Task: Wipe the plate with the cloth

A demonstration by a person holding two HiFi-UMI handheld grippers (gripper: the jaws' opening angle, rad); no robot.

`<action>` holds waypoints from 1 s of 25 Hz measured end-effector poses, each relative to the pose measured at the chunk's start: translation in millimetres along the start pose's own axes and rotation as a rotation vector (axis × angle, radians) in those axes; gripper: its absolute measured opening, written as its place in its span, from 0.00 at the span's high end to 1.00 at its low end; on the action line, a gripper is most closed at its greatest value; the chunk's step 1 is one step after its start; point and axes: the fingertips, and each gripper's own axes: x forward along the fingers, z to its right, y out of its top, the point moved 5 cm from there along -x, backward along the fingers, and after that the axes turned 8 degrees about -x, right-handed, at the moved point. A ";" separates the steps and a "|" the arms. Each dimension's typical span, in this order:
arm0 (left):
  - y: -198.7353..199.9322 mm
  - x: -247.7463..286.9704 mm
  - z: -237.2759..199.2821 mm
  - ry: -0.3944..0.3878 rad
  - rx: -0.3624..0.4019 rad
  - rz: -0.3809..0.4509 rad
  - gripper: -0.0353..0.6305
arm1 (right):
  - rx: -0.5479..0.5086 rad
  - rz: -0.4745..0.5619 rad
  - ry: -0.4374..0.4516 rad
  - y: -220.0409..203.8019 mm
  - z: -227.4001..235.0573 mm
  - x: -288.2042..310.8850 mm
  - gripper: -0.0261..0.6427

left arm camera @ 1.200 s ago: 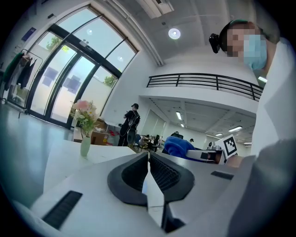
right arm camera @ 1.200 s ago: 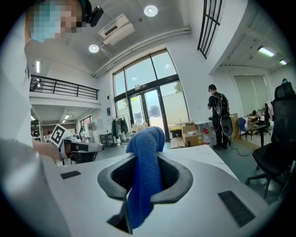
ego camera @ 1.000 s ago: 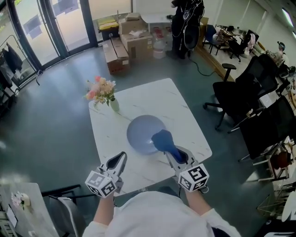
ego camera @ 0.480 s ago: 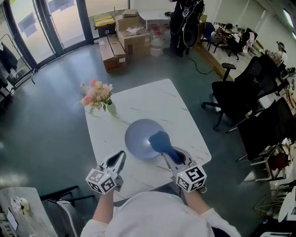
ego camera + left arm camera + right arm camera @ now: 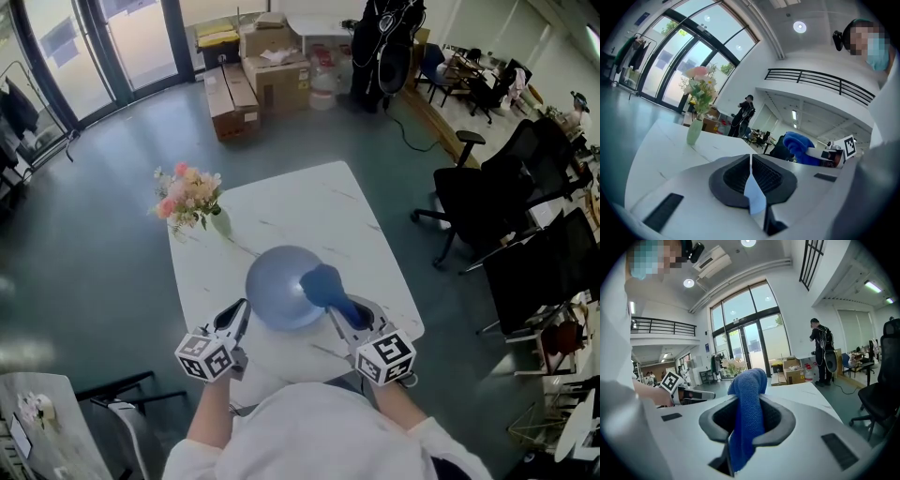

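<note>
Head view: the right gripper [image 5: 343,313] clamps the blue cloth [image 5: 321,283] over the right side of the plate [image 5: 274,279] on the table [image 5: 309,202]. Most of the plate lies to the cloth's left, and the left gripper [image 5: 234,317] pinches its near-left rim.

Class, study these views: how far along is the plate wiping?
Done: the right gripper is shut on the cloth. In hand: the cloth sits over the plate's right part, contact unclear; the shut left gripper is at its near-left rim. Left: the wiping itself.
</note>
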 end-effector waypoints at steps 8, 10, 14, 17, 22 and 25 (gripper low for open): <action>-19.6 28.0 -20.6 0.060 -0.090 -0.073 0.88 | 0.053 -0.022 0.030 -11.8 11.9 2.0 0.82; -25.7 32.5 -25.9 0.086 -0.099 -0.097 0.88 | 0.057 -0.029 0.041 -13.8 11.9 2.8 0.82; -37.0 39.9 -40.2 0.122 -0.128 -0.136 0.88 | 0.058 -0.043 0.058 -19.1 10.9 7.8 0.82; -44.2 43.7 -49.4 0.145 -0.165 -0.150 0.88 | 0.062 -0.050 0.066 -21.6 11.7 10.1 0.82; -56.7 46.1 -64.0 0.197 -0.212 -0.174 0.88 | 0.075 -0.055 0.071 -23.8 13.4 12.2 0.82; -65.5 46.8 -70.8 0.220 -0.240 -0.200 0.88 | 0.075 -0.059 0.069 -24.8 14.5 11.9 0.82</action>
